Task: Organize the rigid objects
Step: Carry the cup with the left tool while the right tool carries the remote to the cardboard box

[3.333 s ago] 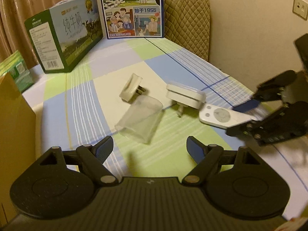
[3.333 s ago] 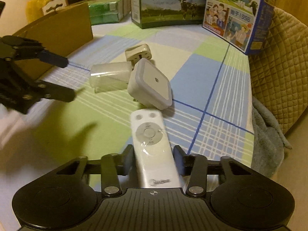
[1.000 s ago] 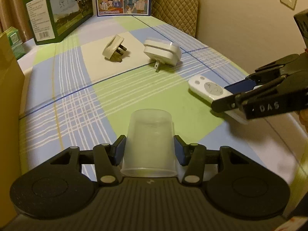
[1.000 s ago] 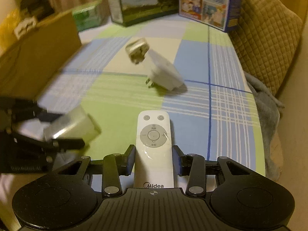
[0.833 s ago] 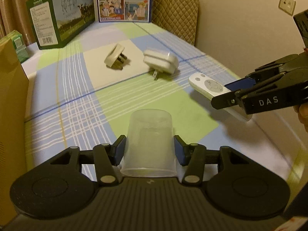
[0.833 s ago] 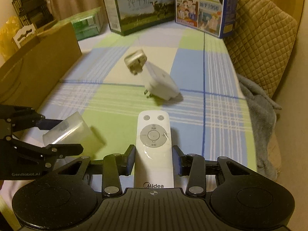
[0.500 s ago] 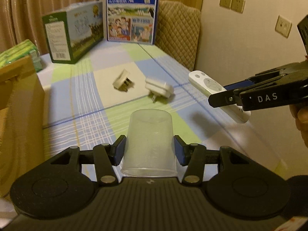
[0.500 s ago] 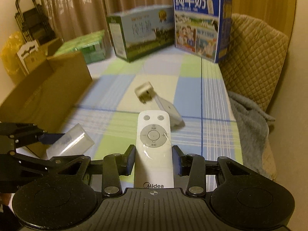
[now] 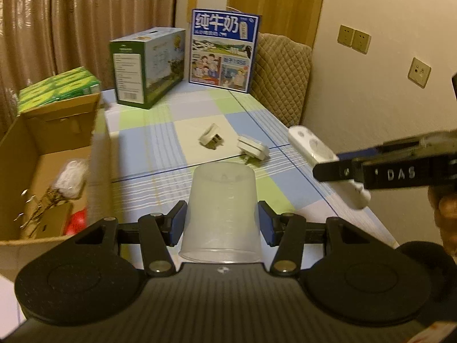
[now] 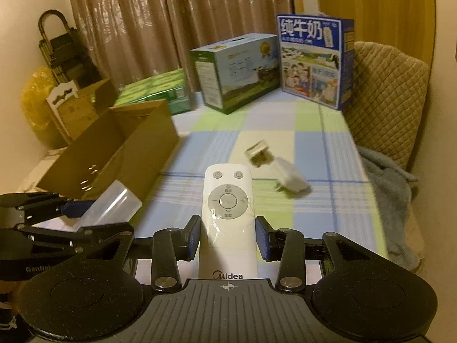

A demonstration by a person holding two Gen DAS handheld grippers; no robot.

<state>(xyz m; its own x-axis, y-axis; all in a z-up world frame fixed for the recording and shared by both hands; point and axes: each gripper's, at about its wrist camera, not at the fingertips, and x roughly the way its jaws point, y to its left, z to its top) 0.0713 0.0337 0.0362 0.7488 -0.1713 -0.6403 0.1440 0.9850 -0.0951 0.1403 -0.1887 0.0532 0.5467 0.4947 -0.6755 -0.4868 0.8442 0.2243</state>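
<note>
While my left gripper pinches the cup and my right gripper clamps the remote, both aloft near the box, I judge the slick cup may slip if squeezed unevenly.

A white remote is clamped by the right hand-held gripper; a clear cup is held by the left hand-held gripper beside a cardboard box.
</note>
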